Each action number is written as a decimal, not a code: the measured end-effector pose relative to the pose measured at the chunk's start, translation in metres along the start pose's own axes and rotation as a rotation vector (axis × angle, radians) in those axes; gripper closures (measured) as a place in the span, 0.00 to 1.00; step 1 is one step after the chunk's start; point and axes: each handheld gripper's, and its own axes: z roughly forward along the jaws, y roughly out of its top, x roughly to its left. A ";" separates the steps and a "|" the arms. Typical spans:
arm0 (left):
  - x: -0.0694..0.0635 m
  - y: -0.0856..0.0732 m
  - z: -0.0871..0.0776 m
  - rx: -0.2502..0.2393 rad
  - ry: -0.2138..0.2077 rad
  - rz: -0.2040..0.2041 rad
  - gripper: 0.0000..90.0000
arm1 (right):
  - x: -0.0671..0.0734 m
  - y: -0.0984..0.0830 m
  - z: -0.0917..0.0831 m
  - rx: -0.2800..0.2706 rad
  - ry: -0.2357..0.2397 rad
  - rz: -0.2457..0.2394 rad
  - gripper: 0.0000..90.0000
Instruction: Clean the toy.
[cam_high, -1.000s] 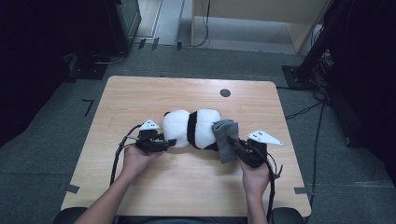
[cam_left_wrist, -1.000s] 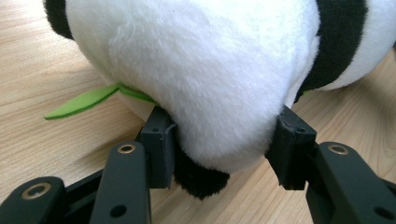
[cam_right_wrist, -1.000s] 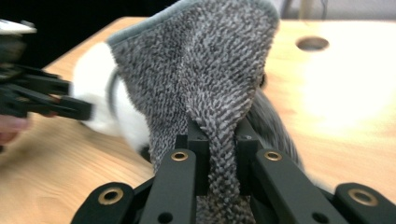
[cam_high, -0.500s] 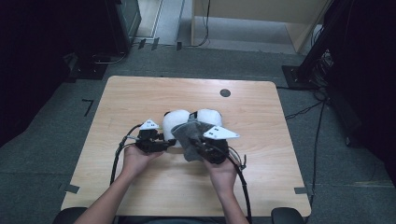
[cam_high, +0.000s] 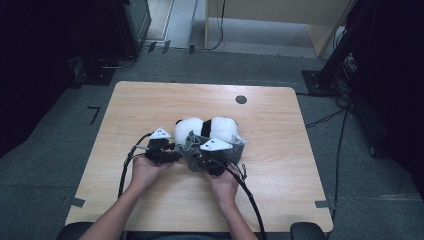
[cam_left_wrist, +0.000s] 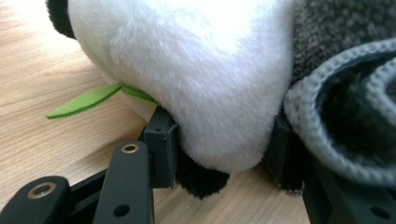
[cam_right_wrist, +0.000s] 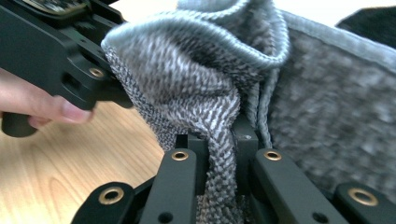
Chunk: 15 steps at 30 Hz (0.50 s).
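Note:
A black-and-white panda plush (cam_high: 220, 127) lies in the middle of the wooden table (cam_high: 300, 165). My left gripper (cam_high: 175, 148) is at its left end, and its jaws have just squeezed in a little further. In the left gripper view the gripper (cam_left_wrist: 219, 144) is shut on the plush's white body (cam_left_wrist: 201, 70), with a green felt leaf (cam_left_wrist: 84, 100) sticking out beside it. My right gripper (cam_high: 196, 156) is shut on a grey knitted cloth (cam_high: 189, 145). The cloth (cam_right_wrist: 196, 93) is bunched between the right gripper's (cam_right_wrist: 222, 144) jaws and drapes against the plush and the left gripper's body (cam_right_wrist: 56, 60).
A round dark cable hole (cam_high: 241, 99) sits near the table's far edge. Cables trail from both grippers toward the near edge. Bare wood lies to the left, right and front of the plush. Dark stands and furniture legs stand on the floor beyond.
My right gripper has carried the grey cloth leftward from the plush's right side to its front left, close to the left gripper. The left hand has stayed put.

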 end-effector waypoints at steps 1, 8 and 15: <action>0.000 0.000 0.000 0.000 0.001 0.001 0.58 | 0.000 0.000 -0.002 0.004 -0.014 -0.011 0.93; 0.000 0.001 0.000 0.009 -0.003 0.002 0.60 | -0.009 -0.003 -0.025 -0.006 -0.075 -0.028 0.93; -0.001 0.001 0.000 0.009 -0.005 0.005 0.61 | -0.025 -0.008 -0.048 -0.026 -0.106 0.009 0.93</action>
